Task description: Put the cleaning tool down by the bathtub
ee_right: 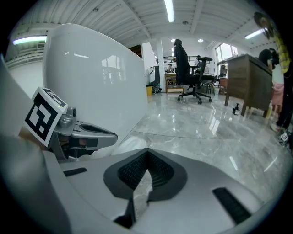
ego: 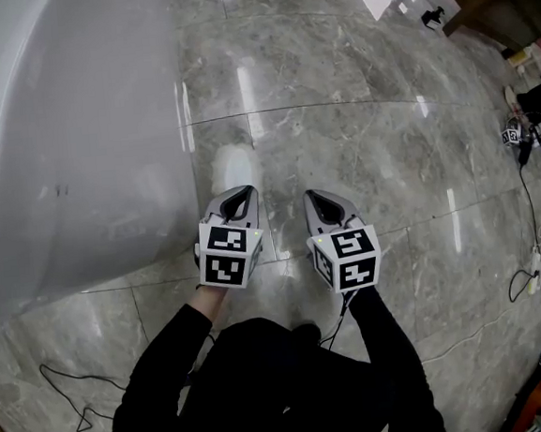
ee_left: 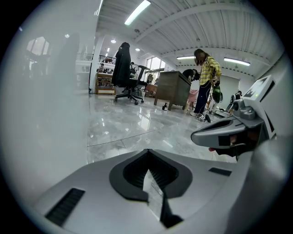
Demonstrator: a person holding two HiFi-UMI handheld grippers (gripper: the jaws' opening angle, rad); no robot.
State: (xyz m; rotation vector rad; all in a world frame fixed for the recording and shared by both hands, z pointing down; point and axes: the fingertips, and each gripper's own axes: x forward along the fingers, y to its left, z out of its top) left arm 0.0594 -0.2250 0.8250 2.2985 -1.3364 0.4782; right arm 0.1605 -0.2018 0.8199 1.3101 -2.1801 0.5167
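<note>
1. The left gripper [ego: 239, 194], a grey two-jaw tool with a marker cube at its back, has its jaws pressed together, and only bare floor shows past their ribbed black pads [ee_left: 155, 176]
2. The right gripper [ego: 319, 197], of the same make, also has its jaws together and clamps nothing
3. The two grippers sit side by side, near each other but apart, both tilted down at the glossy grey marble-tile floor [ego: 337, 110]
4. The large white glossy bathtub [ego: 66, 134] stands at the left, its curved wall just beside the left gripper
5. A pale whitish patch [ego: 233, 165] lies on the floor ahead of the left gripper, near the tub's foot; I cannot tell whether it is a thing or a reflection
6. The person's black sleeves [ego: 161, 361] reach up from the bottom edge
7. Farther off stand a black office chair [ee_right: 185, 68] and a brown wooden desk [ee_right: 247, 82], with a person in a yellow checked shirt [ee_left: 208, 75] beside the desk
</note>
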